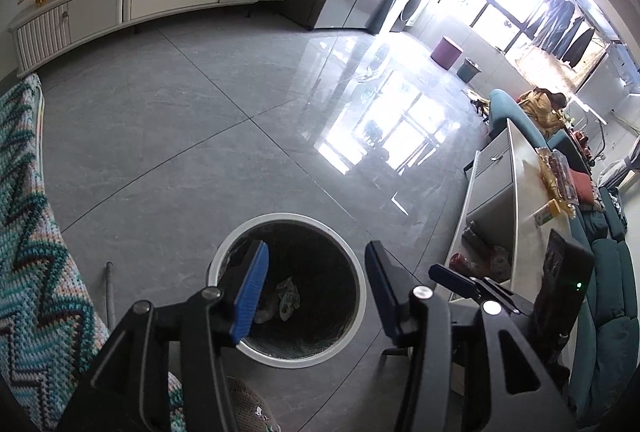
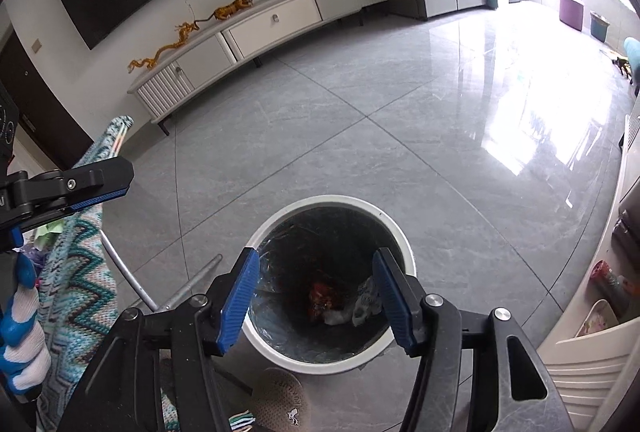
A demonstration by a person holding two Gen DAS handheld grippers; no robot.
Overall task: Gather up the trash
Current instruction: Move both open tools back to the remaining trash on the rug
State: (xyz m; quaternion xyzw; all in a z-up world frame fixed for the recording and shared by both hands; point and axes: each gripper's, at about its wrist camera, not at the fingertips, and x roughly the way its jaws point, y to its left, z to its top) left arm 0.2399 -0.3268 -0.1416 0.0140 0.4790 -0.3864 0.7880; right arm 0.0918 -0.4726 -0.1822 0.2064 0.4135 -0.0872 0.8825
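Note:
A round trash bin with a white rim [image 1: 280, 218] and a dark liner stands on the grey tile floor. Crumpled pale wrappers [image 1: 288, 298] lie at its bottom. My left gripper [image 1: 316, 246] hangs over the bin's mouth, open, with nothing between its blue pads. In the right wrist view the same bin's rim [image 2: 332, 198] rings a red wrapper [image 2: 320, 296] and white crumpled trash [image 2: 364, 302]. My right gripper [image 2: 316, 252] is open above them and holds nothing. The other gripper's finger [image 2: 100, 178] and a gloved hand [image 2: 20, 332] show at the left edge.
A zigzag crocheted blanket [image 2: 80, 292] drapes over a chair at the bin's left, with metal legs [image 2: 192, 286] beside it. A slipper [image 2: 280, 400] lies in front of the bin. A white coffee table [image 1: 520, 192] and a teal sofa [image 1: 608, 272] stand right; a TV cabinet [image 2: 272, 24] lines the far wall.

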